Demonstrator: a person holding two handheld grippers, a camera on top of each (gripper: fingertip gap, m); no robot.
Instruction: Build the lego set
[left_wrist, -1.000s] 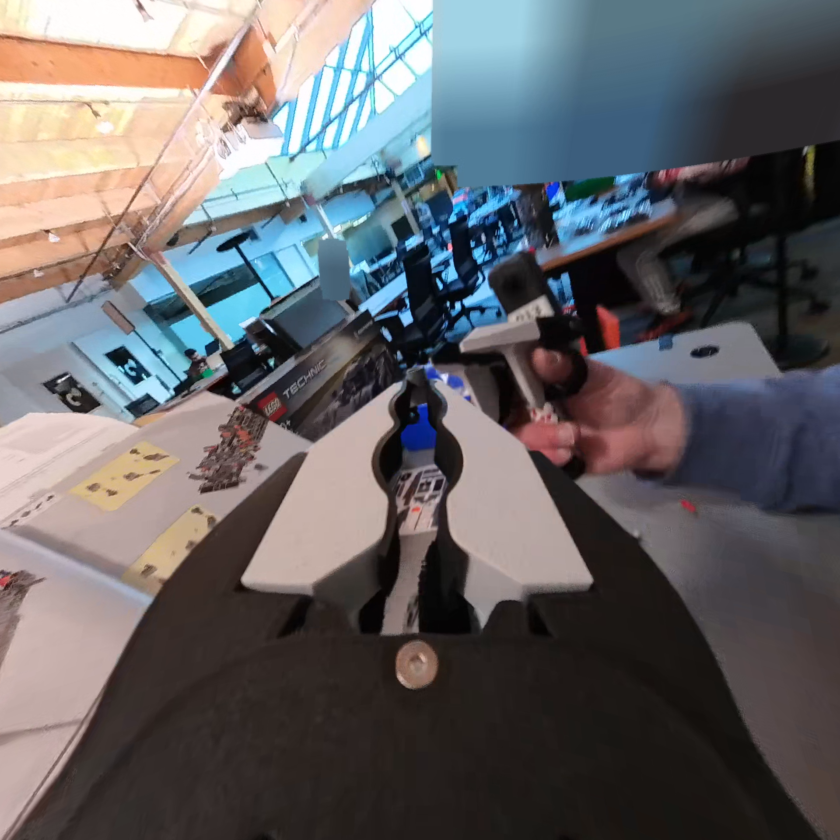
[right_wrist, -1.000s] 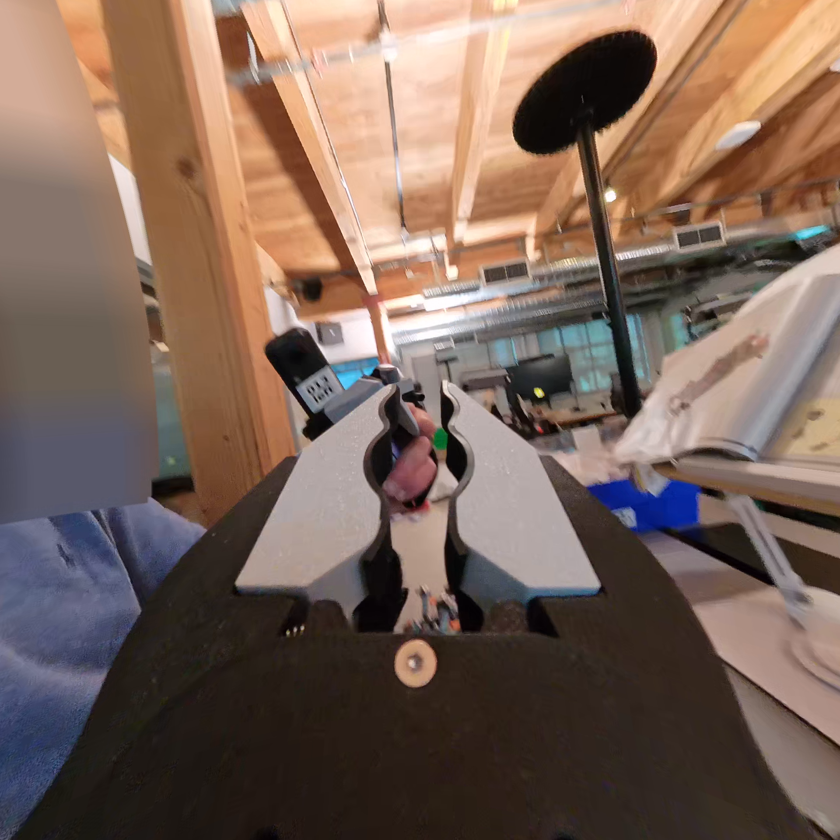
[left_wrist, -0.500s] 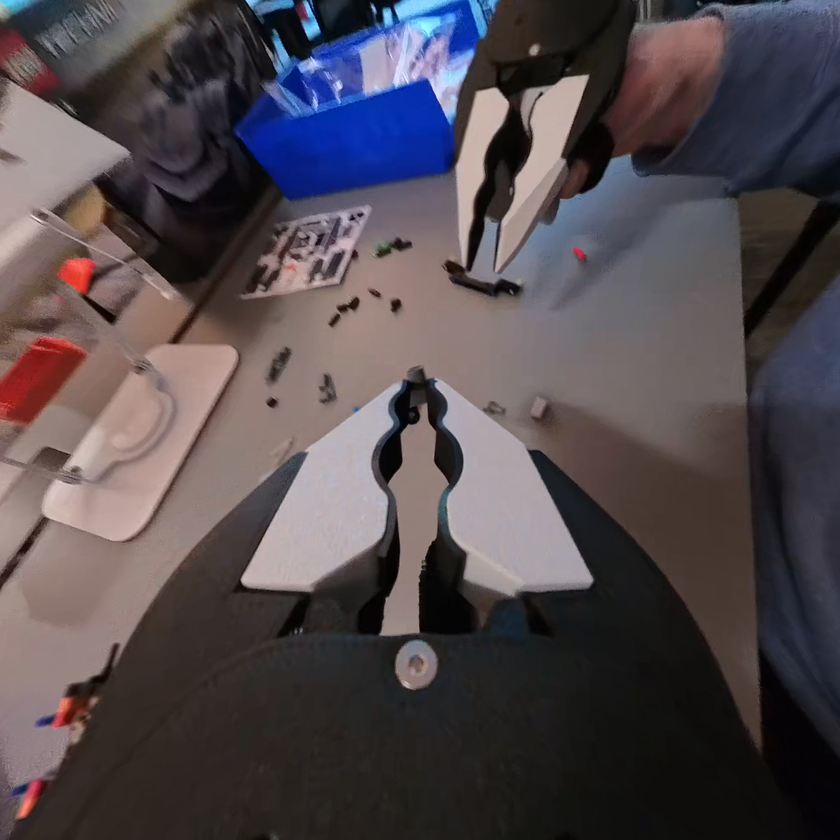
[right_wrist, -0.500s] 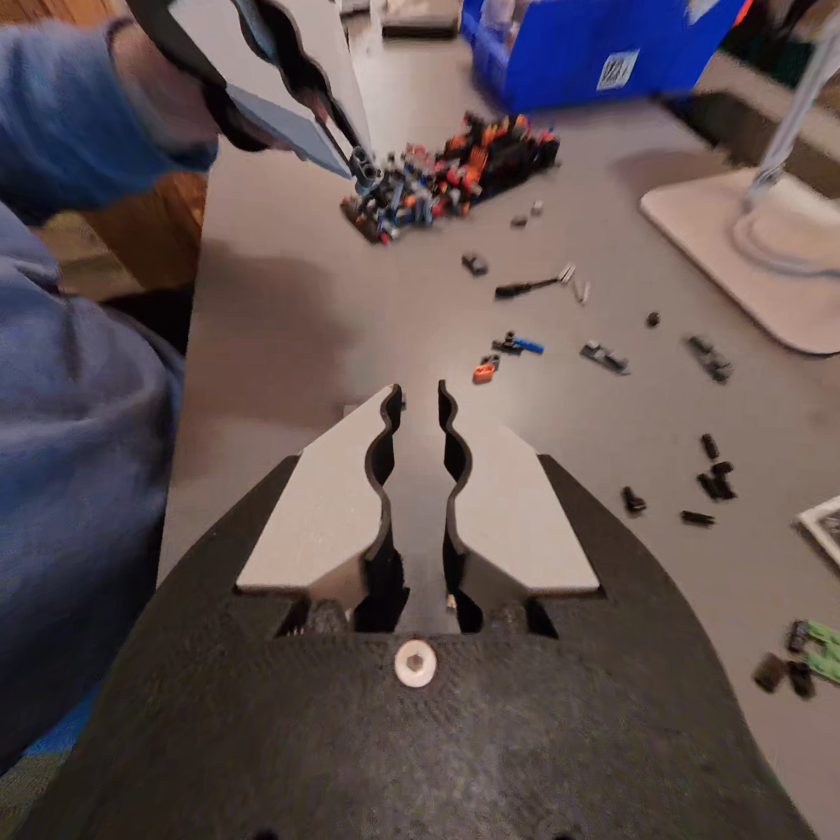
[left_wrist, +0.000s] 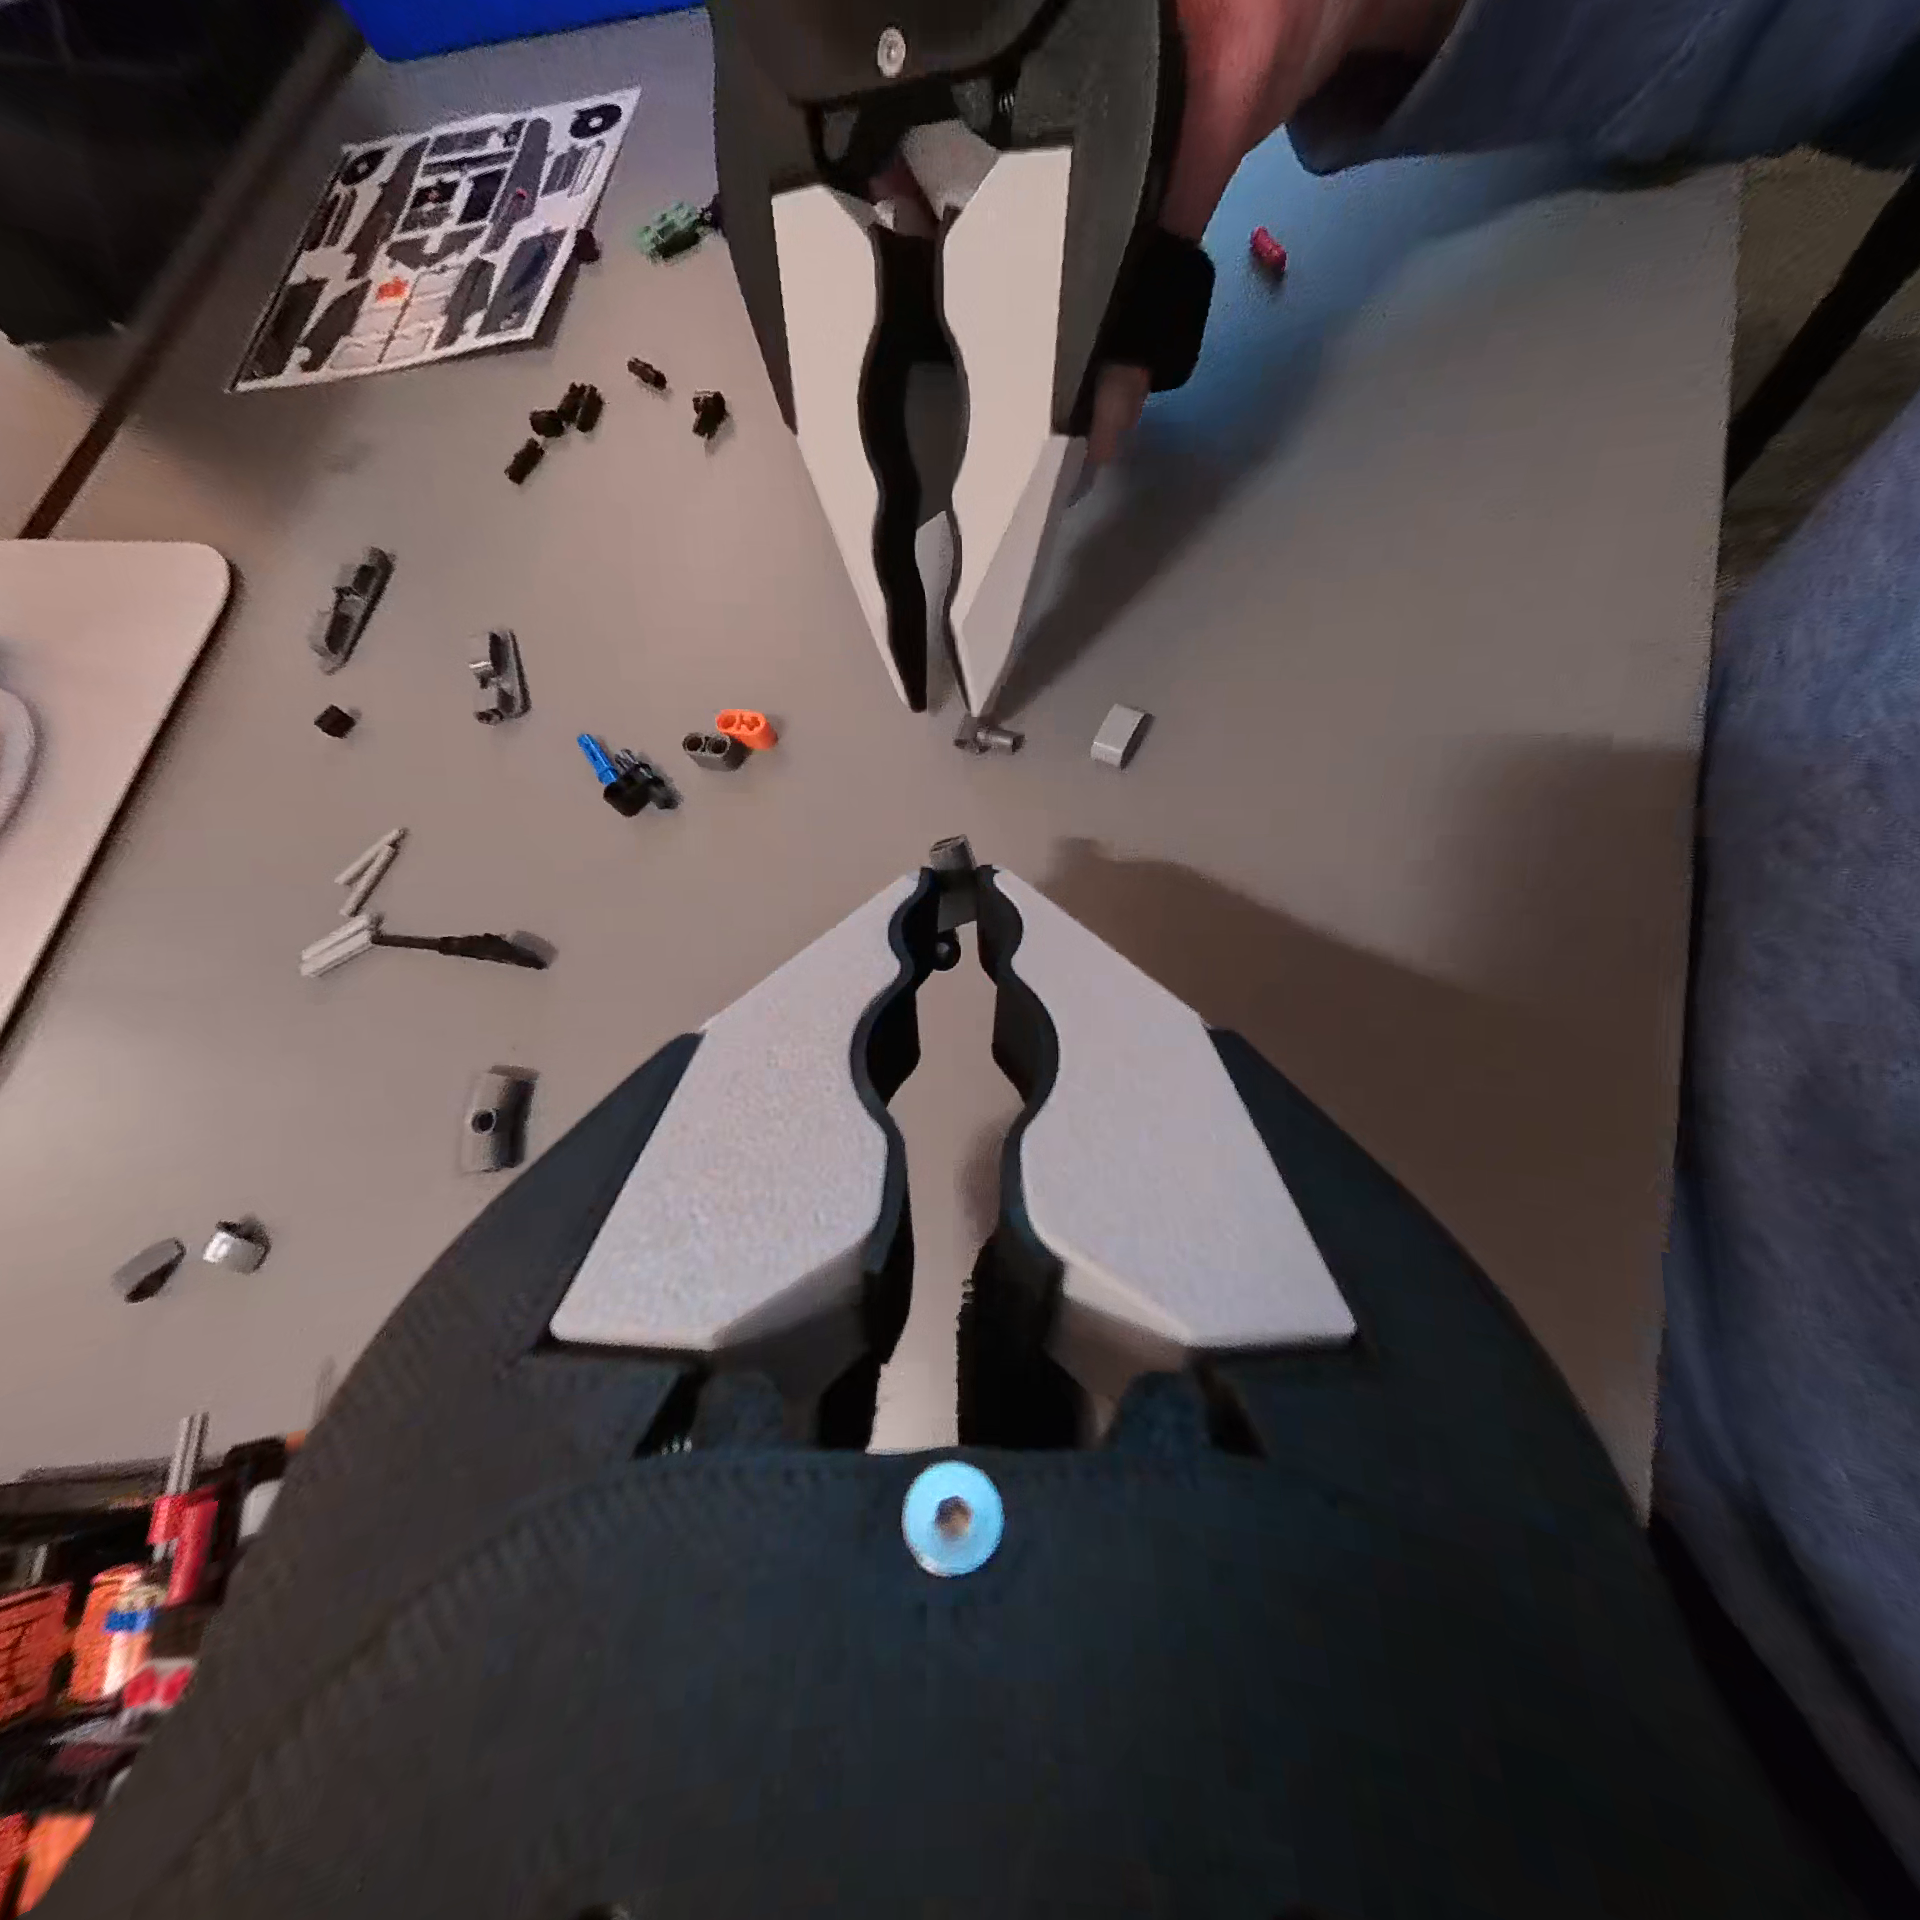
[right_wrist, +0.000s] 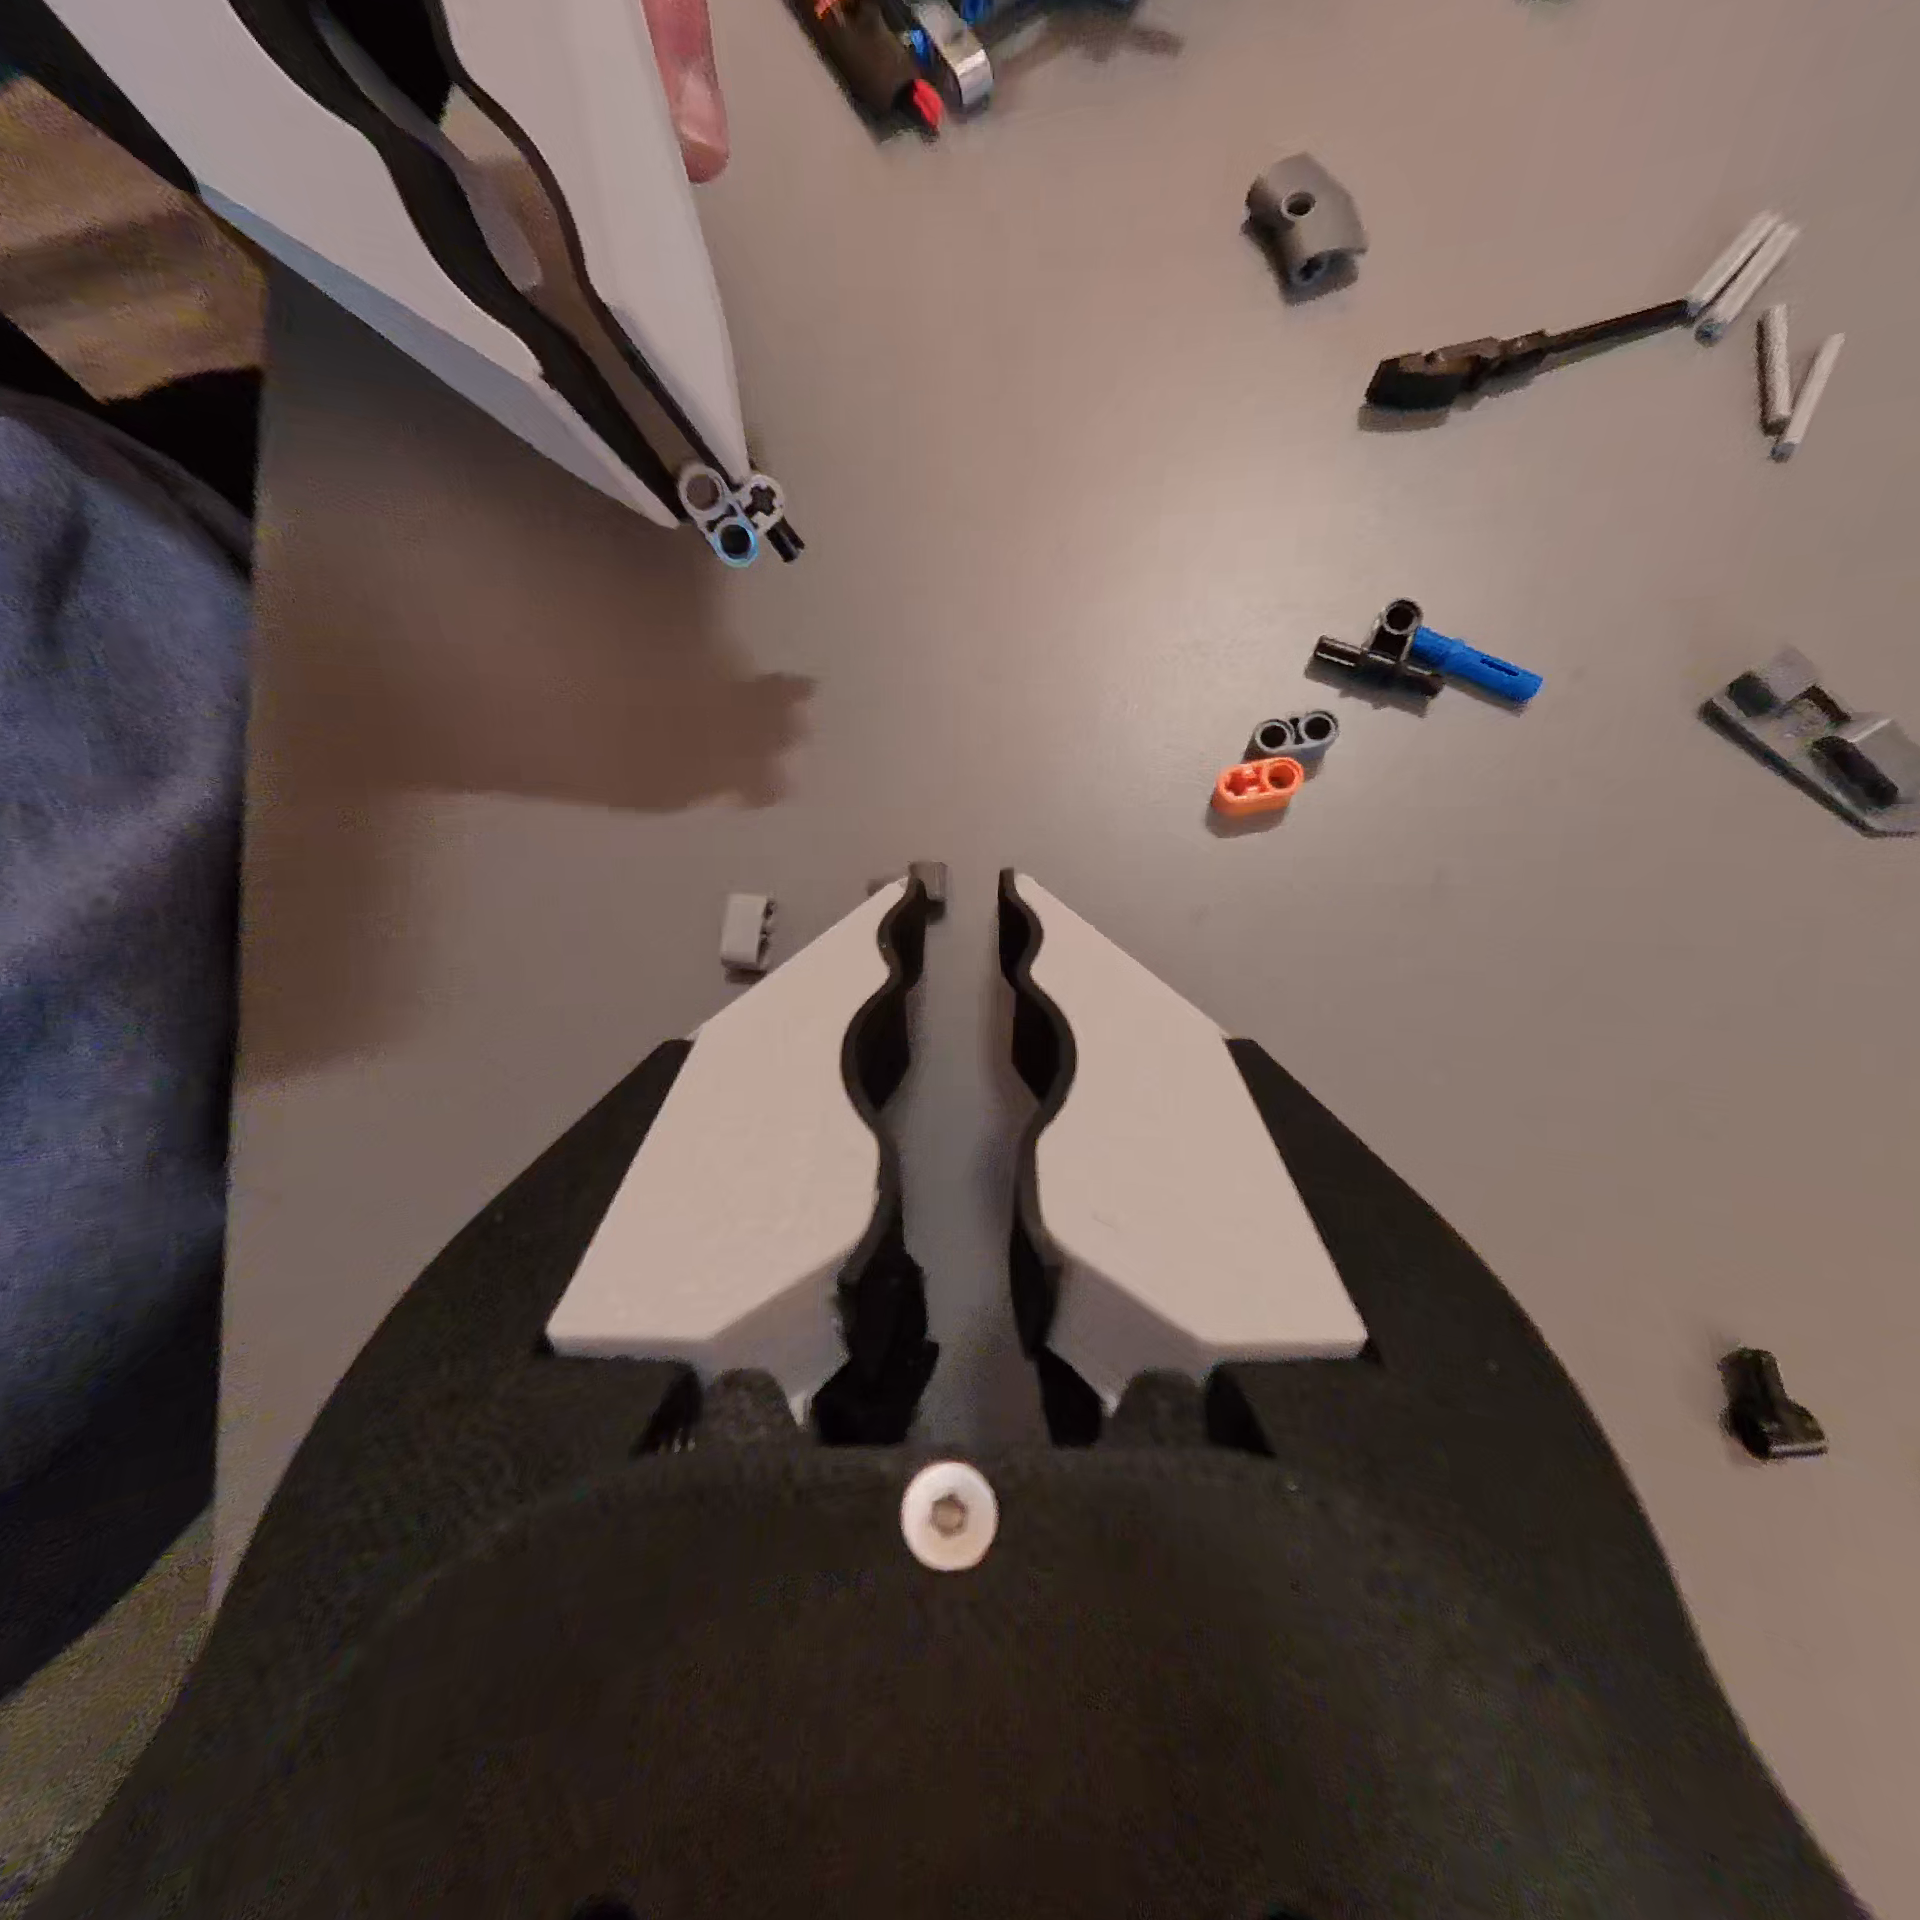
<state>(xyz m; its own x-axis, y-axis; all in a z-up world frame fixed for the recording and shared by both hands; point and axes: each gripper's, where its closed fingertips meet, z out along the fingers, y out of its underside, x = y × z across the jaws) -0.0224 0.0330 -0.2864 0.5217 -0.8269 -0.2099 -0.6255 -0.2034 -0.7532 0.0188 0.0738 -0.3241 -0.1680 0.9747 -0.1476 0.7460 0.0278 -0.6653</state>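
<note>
My left gripper (left_wrist: 954, 883) is shut on a small grey connector (left_wrist: 950, 860) with a black pin, held just above the grey table (left_wrist: 1351, 748). It shows at the top left of the right wrist view, pinching the connector (right_wrist: 736, 514). My right gripper (right_wrist: 961, 883) is open by a narrow gap, tips down at the table. A small grey piece (right_wrist: 928, 878) lies at its left fingertip. In the left wrist view the right gripper (left_wrist: 940, 707) points down at that piece (left_wrist: 987, 738). A grey block (left_wrist: 1120, 736) lies beside it and also shows in the right wrist view (right_wrist: 748, 930).
Loose parts lie scattered: an orange link (right_wrist: 1257, 784), a blue pin on a black connector (right_wrist: 1423, 660), a black axle part (right_wrist: 1527, 348), a grey curved piece (right_wrist: 1304, 213). A sticker sheet (left_wrist: 442, 239) lies far left, the part-built model (left_wrist: 94, 1621) near left, a white stand base (left_wrist: 94, 686) left. The table edge runs along the right. The gap from one gripper's tips to the other's is roughly 8 cm. My right gripper's tips are some 4 cm from the grey block (left_wrist: 1120, 736).
Both grippers have swung down from facing the room to facing the table. The right gripper has dropped its tips to the table at the small grey piece, close to my left gripper.
</note>
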